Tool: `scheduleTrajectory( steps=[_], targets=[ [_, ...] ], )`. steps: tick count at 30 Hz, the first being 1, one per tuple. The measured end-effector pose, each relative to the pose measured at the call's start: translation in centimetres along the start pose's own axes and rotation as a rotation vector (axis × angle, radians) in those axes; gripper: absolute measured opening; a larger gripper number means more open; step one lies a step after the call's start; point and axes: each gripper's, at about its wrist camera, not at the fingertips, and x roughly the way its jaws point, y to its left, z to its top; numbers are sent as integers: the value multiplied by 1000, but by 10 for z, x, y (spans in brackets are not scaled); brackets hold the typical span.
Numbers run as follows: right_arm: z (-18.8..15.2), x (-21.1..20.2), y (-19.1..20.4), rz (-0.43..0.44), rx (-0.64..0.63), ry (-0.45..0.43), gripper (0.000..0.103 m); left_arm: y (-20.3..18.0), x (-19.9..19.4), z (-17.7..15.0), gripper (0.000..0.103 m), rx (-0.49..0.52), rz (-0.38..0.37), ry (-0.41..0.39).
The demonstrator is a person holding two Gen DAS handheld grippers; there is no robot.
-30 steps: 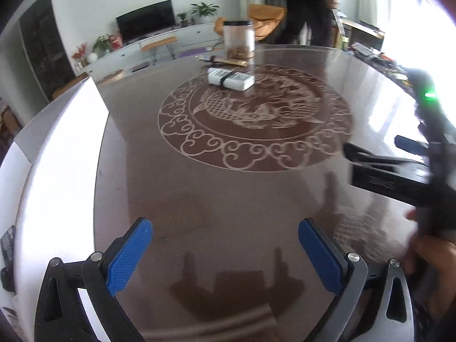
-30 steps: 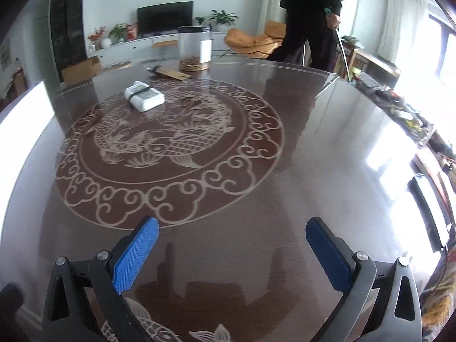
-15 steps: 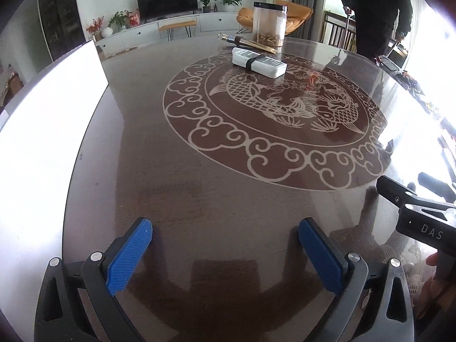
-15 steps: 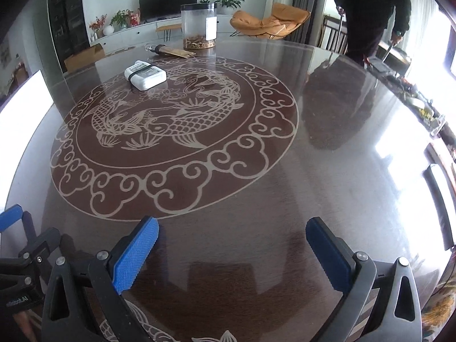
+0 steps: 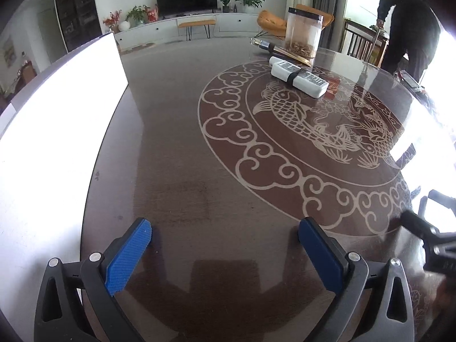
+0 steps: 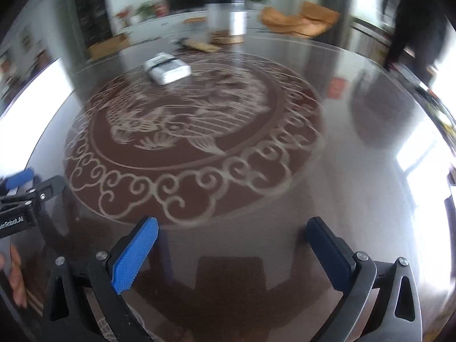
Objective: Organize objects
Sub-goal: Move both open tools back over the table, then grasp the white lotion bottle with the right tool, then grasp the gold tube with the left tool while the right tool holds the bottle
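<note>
A white flat bundle with a dark band (image 5: 297, 77) (image 6: 167, 69) lies on the far part of the round dark table (image 5: 182, 148). Behind it stands a clear jar with a dark lid (image 5: 303, 35) (image 6: 226, 20), brownish contents at its bottom. A long thin golden object (image 5: 280, 52) (image 6: 199, 45) lies beside the jar. My left gripper (image 5: 225, 233) is open over the near table edge, nothing between its blue pads. My right gripper (image 6: 233, 232) is open too, likewise holding nothing. Both are far from the objects. The right wrist view is blurred.
A fish-and-cloud pattern (image 5: 313, 131) covers the table's centre. A bright white surface (image 5: 51, 131) borders the table on the left. A person in dark clothes (image 5: 410, 28) bends at the far right. Chairs, a TV unit and plants stand behind.
Both grippers have swung and moved closer over the table; the bundle and jar look larger in the left wrist view. The person has moved to the right and bent over.
</note>
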Motion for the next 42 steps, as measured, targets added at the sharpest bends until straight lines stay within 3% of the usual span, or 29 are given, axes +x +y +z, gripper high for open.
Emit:
scheduleTrajectory(
  steps=[4,6,12,15,16,17,18,26,28,29,30,31,32,36,39,42],
  targets=[
    [53,35,14,131,-201,20,103,2,1,0,103,0,-3,0],
    [81,54,21,159,-242,16,103,2,1,-1,103,-1,-3,-1],
    [168,114,58,178,-258,-29,103,1,2,1,103,-1,-4,0],
    [191,130,73,182,-275,-5,102,2,2,1,103,-1,-4,0],
    [196,131,77,184,-274,-1,90,2,1,1,103,-1,-4,0],
    [197,128,79,186,-268,-27,78,2,1,1,103,-1,-4,0],
    [195,123,80,186,-265,-50,55,2,1,1,103,-1,-4,0],
    [115,72,40,141,-197,-83,55,3,1,2,103,-7,1,7],
    [87,53,14,105,-146,-85,55,4,3,10,103,-74,27,78],
    [80,46,6,93,-122,-86,55,2,6,17,103,-112,22,115],
    [69,40,-2,81,-101,-87,55,1,8,28,103,-153,-34,128],
    [60,34,-8,69,-80,-89,55,-2,13,48,103,-218,-138,124],
    [53,32,-9,63,-69,-90,55,-6,18,67,103,-250,-157,117],
    [47,25,-11,60,-74,-92,55,-32,45,166,103,-270,-139,14],
    [51,29,-10,65,-79,-91,57,-53,89,236,103,-297,-163,36],
    [51,31,-8,76,-83,-90,58,-66,122,271,103,-294,-111,57]
  ],
)
